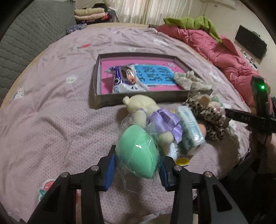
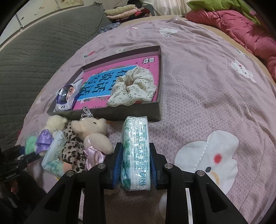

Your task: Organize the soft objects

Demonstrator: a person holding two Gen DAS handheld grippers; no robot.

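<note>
My left gripper is shut on a mint green heart in clear wrap, joined to a cream bear with a purple bow. My right gripper is shut on a tissue pack, held on edge just in front of the shallow box. The box holds a pink book, a doll-print packet and a floral scrunchie. A second tissue pack and a leopard-dressed plush lie beside the bear; the plush also shows in the right wrist view.
All lies on a pink patterned bedspread. A red quilt with a green cloth lies at the far right. A grey quilted sofa and folded clothes stand at the back left.
</note>
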